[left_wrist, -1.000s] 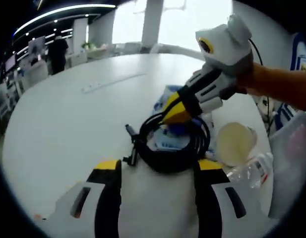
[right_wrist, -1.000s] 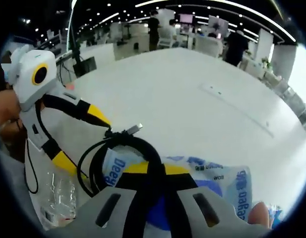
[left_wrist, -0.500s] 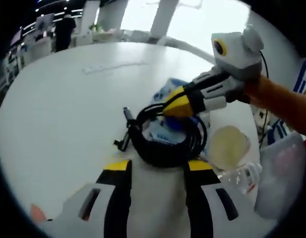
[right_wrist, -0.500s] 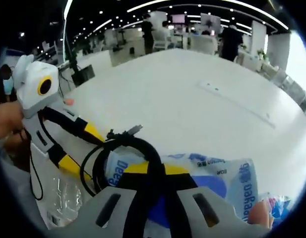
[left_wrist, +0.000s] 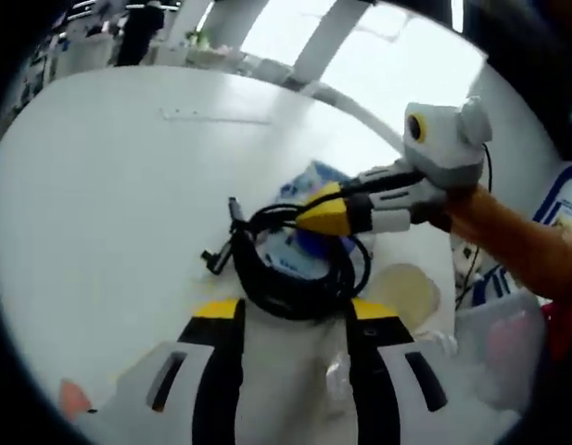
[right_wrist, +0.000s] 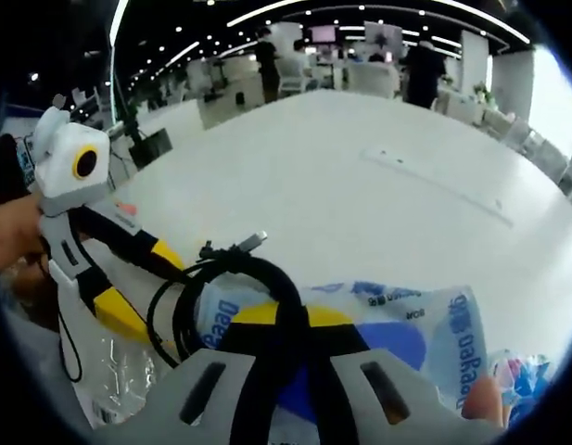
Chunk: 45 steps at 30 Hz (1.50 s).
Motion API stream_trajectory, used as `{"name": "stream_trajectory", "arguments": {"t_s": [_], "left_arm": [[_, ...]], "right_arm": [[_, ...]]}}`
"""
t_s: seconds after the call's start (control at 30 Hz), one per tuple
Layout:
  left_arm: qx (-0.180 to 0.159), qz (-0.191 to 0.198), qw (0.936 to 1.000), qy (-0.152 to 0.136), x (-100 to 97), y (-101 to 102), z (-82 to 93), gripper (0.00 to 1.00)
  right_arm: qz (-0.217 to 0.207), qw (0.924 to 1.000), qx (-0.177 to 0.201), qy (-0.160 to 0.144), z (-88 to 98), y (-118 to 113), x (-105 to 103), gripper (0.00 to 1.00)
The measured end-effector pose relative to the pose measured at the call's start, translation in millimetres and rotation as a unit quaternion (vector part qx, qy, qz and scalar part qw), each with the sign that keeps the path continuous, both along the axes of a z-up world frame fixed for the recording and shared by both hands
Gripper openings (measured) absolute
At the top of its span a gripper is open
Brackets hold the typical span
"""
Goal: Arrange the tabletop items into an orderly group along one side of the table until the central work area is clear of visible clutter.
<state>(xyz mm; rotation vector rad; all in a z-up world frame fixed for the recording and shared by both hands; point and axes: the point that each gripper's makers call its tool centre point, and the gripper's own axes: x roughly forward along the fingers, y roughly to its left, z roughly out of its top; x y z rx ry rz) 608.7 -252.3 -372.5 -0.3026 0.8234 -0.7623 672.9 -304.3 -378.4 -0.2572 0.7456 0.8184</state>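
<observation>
Cable first, in the left gripper view: the coiled black cable (left_wrist: 290, 269) lies on the round white table (left_wrist: 109, 185), at twelve o'clock from the left gripper (left_wrist: 293, 320), just past its yellow tips, which stand spread and hold nothing. The coil rests partly on a blue-and-white plastic packet (left_wrist: 304, 243). The right gripper (left_wrist: 313, 215) reaches in from three o'clock, nearly level, its yellow tips pressed together on the far side of the coil. A round pale lid (left_wrist: 403, 292) sits at two o'clock, a clear plastic bottle (left_wrist: 443, 348) beside it.

Right gripper view: the cable (right_wrist: 267, 278) runs down between the right gripper (right_wrist: 287, 320) jaws, which pinch it; the packet (right_wrist: 434, 334) lies under and to three o'clock. The left gripper (right_wrist: 137, 283) stands at nine o'clock, spread, just beside the coil's loops. My judgement: the right hand already has the cable, so any carry to the table's side falls to it.
</observation>
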Motion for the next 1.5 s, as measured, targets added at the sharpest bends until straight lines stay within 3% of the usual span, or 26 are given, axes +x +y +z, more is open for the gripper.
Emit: {"name": "stream_trajectory", "arguments": {"t_s": [0.13,0.23,0.37,0.5,0.63,0.87,1.27,1.5], "left_arm": [[-0.011,0.013,0.9998,0.011,1.2,2.1,-0.9,0.40],[-0.047,0.027,0.9984,0.019,2.1,1.7,4.7,0.41],[-0.047,0.019,0.9985,0.022,-0.6,1.1,4.2,0.40],[-0.080,0.030,0.9957,0.034,-0.2,1.4,8.7,0.47],[-0.079,0.050,0.9949,0.040,4.6,7.4,5.6,0.42],[-0.062,0.095,0.9924,0.049,13.1,16.9,-1.2,0.22],[-0.029,0.107,0.9922,0.057,16.4,18.3,-6.6,0.08],[-0.023,0.112,0.9920,0.054,19.2,20.2,-4.3,0.07]], "right_arm": [[-0.003,1.0000,0.002,-0.001,0.1,-0.3,2.3,0.08],[-0.006,1.0000,0.003,0.000,1.1,-1.9,2.0,0.08],[-0.005,1.0000,0.003,0.000,1.1,-1.4,2.0,0.08],[-0.005,1.0000,0.003,0.001,-0.1,0.0,0.8,0.08],[-0.003,1.0000,0.004,-0.001,0.9,2.4,0.0,0.08],[-0.004,1.0000,0.003,-0.001,1.1,1.3,0.2,0.08],[-0.005,1.0000,0.004,-0.001,2.8,2.2,-0.7,0.06],[-0.006,1.0000,0.008,0.000,4.9,0.9,-0.1,0.06]]}}
